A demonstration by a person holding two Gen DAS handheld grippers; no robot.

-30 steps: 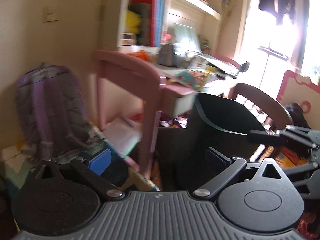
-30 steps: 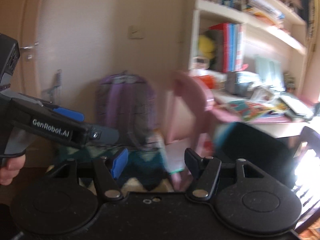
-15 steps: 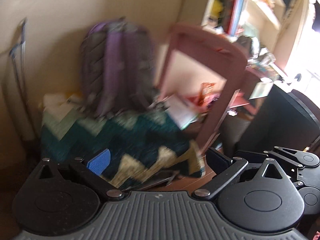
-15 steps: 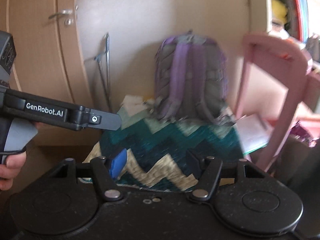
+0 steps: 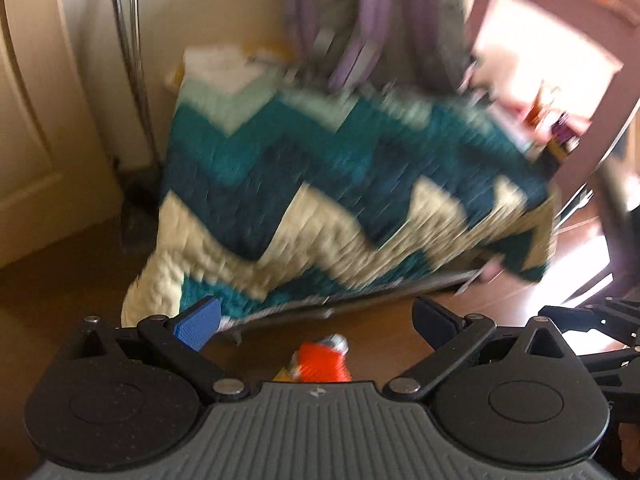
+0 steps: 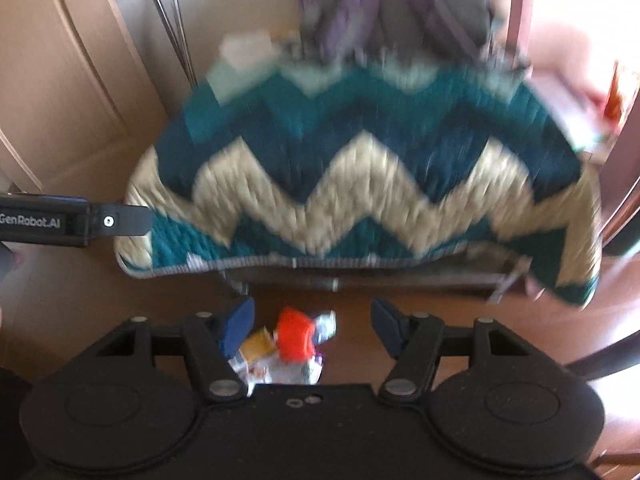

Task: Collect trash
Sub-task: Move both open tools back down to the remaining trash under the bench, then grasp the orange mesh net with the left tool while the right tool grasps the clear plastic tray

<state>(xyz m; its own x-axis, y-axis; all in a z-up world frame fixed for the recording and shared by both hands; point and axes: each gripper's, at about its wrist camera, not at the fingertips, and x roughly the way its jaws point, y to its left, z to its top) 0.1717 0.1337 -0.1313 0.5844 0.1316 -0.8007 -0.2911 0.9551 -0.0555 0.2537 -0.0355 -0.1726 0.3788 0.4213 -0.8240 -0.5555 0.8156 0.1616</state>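
A small pile of trash lies on the wooden floor: an orange-red crumpled wrapper [image 6: 295,339] with silvery foil and a yellow scrap [image 6: 259,345] beside it. It also shows in the left wrist view [image 5: 322,364], partly hidden by the gripper body. My right gripper [image 6: 314,330] is open and empty, its fingers on either side of the pile and above it. My left gripper [image 5: 316,320] is open and empty, just beyond the wrapper. The left gripper's body [image 6: 72,221] shows at the left of the right wrist view.
A bench or low seat draped with a teal and cream zigzag blanket [image 6: 360,168] stands just behind the trash. A purple backpack [image 6: 392,8] rests on it. A pink chair [image 5: 560,60] is at the right, a beige door [image 6: 52,80] at the left. Both views are blurred.
Both grippers have swung left and tilted down, from the desk and black bin to the blanket and floor. The trash pile has come into view between the fingers. Both stay open.
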